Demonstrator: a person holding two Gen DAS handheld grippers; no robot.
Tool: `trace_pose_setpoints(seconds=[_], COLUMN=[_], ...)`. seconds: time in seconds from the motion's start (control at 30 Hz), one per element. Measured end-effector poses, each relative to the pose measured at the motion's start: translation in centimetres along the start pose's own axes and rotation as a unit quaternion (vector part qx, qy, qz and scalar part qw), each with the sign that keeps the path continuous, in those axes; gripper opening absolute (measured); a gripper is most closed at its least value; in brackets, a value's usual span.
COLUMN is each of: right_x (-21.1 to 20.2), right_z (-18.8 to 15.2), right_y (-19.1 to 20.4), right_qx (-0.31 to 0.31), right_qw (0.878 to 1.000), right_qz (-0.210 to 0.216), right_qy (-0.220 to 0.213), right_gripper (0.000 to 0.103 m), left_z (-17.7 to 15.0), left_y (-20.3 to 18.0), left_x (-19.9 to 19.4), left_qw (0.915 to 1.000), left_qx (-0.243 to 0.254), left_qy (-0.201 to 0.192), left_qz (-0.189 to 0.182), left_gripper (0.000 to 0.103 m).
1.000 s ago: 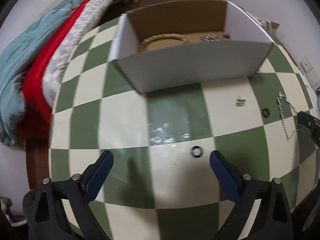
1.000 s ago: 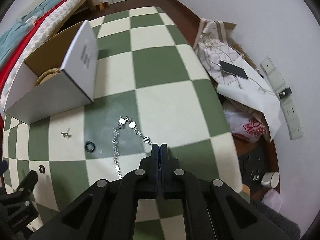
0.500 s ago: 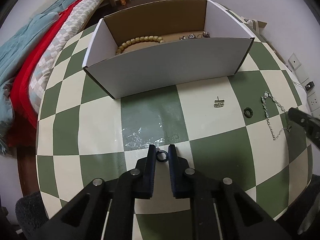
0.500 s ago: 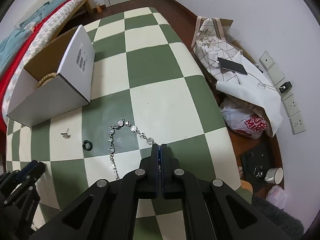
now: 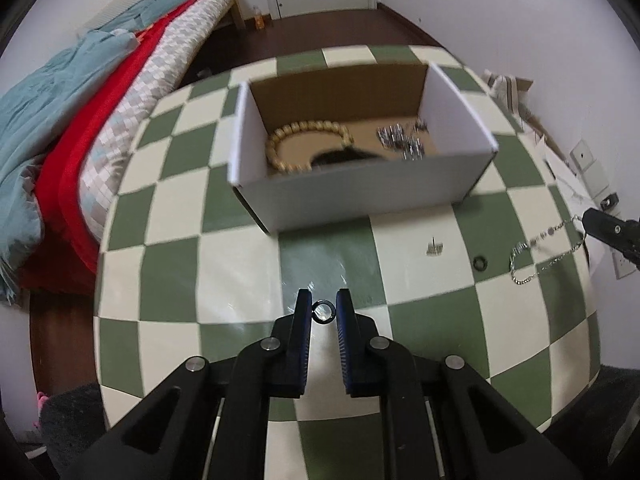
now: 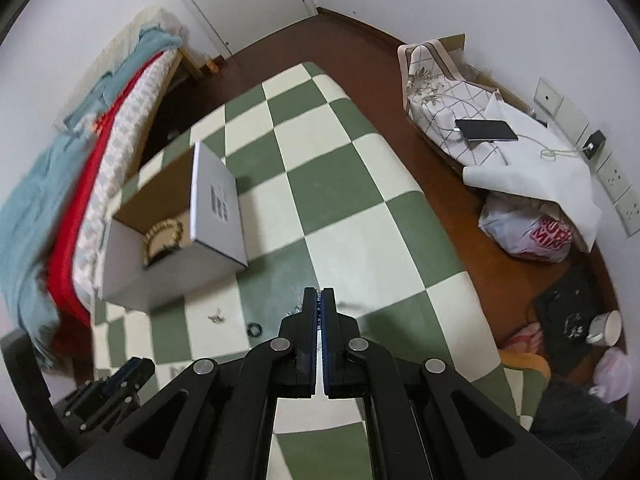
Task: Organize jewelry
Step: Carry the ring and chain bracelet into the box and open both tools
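My left gripper (image 5: 323, 312) is shut on a small dark ring (image 5: 322, 313) and holds it above the green-and-cream checked table (image 5: 180, 248). My right gripper (image 6: 319, 300) is shut on a silver chain (image 5: 540, 256), which hangs from it at the right edge of the left wrist view; in the right wrist view the chain is hidden behind the fingers. An open white cardboard box (image 5: 360, 188) (image 6: 176, 268) holds a beaded bracelet (image 5: 308, 136) and silver pieces (image 5: 400, 140). A second dark ring (image 5: 480, 263) (image 6: 254, 329) and a small silver earring (image 5: 435, 247) (image 6: 216, 316) lie on the table.
A bed with red and teal blankets (image 5: 80, 120) runs along the table's left side. Right of the table, on the floor, stand a fabric-covered box with a phone (image 6: 486, 130), a plastic bag (image 6: 536, 236) and a mug (image 6: 606, 326). Wall sockets (image 6: 616, 184) are at the far right.
My left gripper closed on the ring and lifted it off the table. My right gripper rose with the chain, pulling it up off the table surface.
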State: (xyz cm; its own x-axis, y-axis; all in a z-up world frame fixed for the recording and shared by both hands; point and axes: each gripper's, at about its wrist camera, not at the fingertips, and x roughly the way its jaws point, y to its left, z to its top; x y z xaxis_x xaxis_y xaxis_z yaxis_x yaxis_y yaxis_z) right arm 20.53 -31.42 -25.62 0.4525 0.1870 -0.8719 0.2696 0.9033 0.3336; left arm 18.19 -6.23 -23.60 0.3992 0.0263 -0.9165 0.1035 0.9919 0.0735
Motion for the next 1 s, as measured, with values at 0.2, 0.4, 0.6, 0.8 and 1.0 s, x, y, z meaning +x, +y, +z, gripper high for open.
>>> trace_pose_setpoints(seconds=[0.2, 0.4, 0.6, 0.8, 1.0], right_x=[-2.7, -5.8, -8.8, -9.1, -5.4], right_z=[1.1, 2.2, 3.9, 6.2, 8.0], right_y=[2.3, 5.5, 9.7, 14.1, 16.2], right_qx=[-0.024, -0.05, -0.081, -0.123, -0.142], right_qw=[0.999, 0.997, 0.992, 0.986, 0.987], right_qz=[0.007, 0.03, 0.062, 0.073, 0.065], right_qy=[-0.021, -0.044, -0.071, -0.08, -0.048], right_gripper=[0.001, 0.001, 0.001, 0.001, 0.001], left_z=[2.3, 4.6, 7.3, 10.8, 13.3], left_y=[1.5, 2.4, 3.6, 6.1, 7.4], left_x=[-3.1, -6.2, -8.9, -8.4, -4.6], left_qw=[0.9992, 0.9969, 0.9937, 0.992, 0.9931], left_qx=[-0.019, -0.033, -0.045, -0.073, -0.079], left_qy=[-0.036, -0.071, -0.101, -0.095, -0.04], left_qz=[-0.002, -0.009, -0.019, -0.041, -0.077], left_gripper=[0.01, 0.01, 0.01, 0.01, 0.01])
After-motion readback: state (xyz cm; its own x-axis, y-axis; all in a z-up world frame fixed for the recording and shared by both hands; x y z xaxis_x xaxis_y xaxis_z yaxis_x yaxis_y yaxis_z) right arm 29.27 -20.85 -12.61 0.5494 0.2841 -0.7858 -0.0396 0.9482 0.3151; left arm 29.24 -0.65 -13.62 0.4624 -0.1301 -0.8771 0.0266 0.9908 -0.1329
